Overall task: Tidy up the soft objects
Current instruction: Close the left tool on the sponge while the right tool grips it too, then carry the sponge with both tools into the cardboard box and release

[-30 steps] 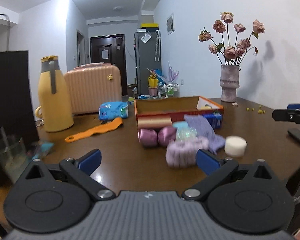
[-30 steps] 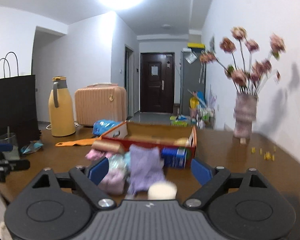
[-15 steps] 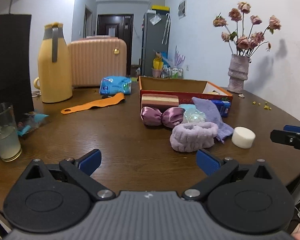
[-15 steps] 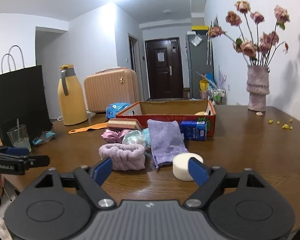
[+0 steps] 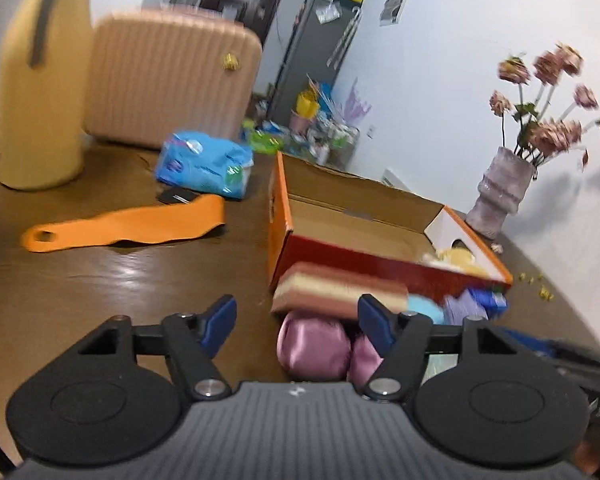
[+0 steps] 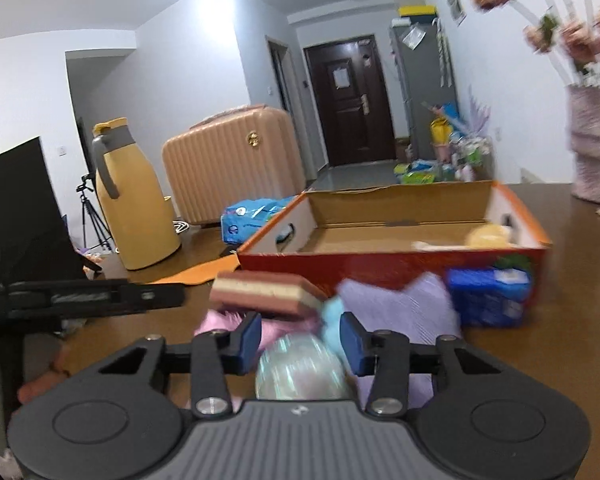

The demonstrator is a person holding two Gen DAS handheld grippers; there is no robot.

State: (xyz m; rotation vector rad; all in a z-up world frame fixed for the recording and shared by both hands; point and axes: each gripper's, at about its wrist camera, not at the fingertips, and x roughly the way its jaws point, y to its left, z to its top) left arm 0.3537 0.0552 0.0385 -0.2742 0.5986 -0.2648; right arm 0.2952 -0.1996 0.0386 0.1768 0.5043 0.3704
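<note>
An open orange cardboard box [image 5: 364,216] [image 6: 400,220] stands on the brown table, with a yellow soft thing [image 6: 490,236] in its corner. In front of it lie a striped brown-and-cream sponge [image 5: 340,288] [image 6: 264,292], a shiny purple satin piece [image 5: 314,346], a pearly ball [image 6: 300,372], a light-blue soft piece [image 6: 334,312] and a lilac cloth [image 6: 400,308]. My left gripper [image 5: 294,322] is open, just short of the satin piece and sponge. My right gripper [image 6: 300,338] is open, its fingers either side of the pearly ball's top.
A yellow thermos jug [image 5: 40,92], a peach suitcase [image 5: 172,80], a blue packet [image 5: 204,164] and an orange strap [image 5: 128,224] are at the left. A vase of dried roses [image 5: 504,196] stands far right. A blue carton [image 6: 488,296] leans on the box front.
Both grippers have moved forward and down toward the pile in front of the box. The right gripper's fingers have narrowed around the pearly ball. The headband and white puff are out of view.
</note>
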